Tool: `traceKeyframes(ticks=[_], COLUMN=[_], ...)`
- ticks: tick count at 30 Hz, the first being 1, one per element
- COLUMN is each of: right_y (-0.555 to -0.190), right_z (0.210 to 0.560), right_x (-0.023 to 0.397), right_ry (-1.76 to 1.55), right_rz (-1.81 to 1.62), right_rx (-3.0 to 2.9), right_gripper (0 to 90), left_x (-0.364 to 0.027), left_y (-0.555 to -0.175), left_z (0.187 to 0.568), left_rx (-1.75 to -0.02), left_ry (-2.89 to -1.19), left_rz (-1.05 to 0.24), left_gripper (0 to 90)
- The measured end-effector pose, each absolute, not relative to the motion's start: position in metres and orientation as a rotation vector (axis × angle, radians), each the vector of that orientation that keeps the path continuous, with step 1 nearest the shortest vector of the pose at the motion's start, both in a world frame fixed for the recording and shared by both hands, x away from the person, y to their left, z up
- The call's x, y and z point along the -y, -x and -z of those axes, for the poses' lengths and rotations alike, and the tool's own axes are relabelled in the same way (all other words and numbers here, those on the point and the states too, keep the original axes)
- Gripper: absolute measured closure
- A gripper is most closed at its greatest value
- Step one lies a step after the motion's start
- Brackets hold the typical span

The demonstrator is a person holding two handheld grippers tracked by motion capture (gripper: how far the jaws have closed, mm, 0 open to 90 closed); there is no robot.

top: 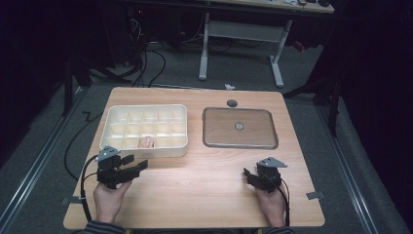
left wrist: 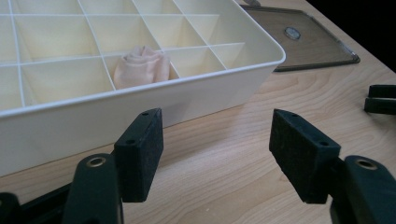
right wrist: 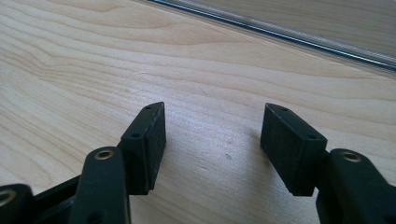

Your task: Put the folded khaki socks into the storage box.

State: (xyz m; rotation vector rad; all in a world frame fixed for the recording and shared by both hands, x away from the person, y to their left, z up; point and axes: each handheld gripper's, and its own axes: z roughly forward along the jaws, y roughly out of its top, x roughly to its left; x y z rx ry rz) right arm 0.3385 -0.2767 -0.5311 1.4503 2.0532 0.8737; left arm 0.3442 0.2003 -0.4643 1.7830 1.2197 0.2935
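Currently I hold the left gripper (left wrist: 216, 156) with jaws spread wide and nothing between them, just short of the cream divider box (left wrist: 224, 84) on the table (top: 204, 195). Inside, a rolled pink cloth (left wrist: 142, 66) sits in a near-row compartment. My right gripper (right wrist: 212, 142) rests wide apart and unladen, near the clear lid (top: 240, 128).

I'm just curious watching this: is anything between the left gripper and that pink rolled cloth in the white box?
Yes. The left gripper sits open and empty on the table outside the divided box. The box's near wall stands between it and the pink cloth, which lies in a near-row compartment. From above, nothing covers it.
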Motion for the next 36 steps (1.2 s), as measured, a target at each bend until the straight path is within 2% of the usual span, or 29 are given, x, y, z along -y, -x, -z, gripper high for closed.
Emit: traceKeyframes(ticks=[36], right_y=[-0.338], right_z=[0.531], right_x=[0.276], right_ry=[-1.45], right_rz=[-0.875], right_rx=[-2.056], right_gripper=[40.6], left_x=[-0.154], left_y=[-0.355], left_z=[0.498], left_rx=[-1.165], left_ry=[-1.9], left_rz=[-0.286], left_gripper=[34.6])
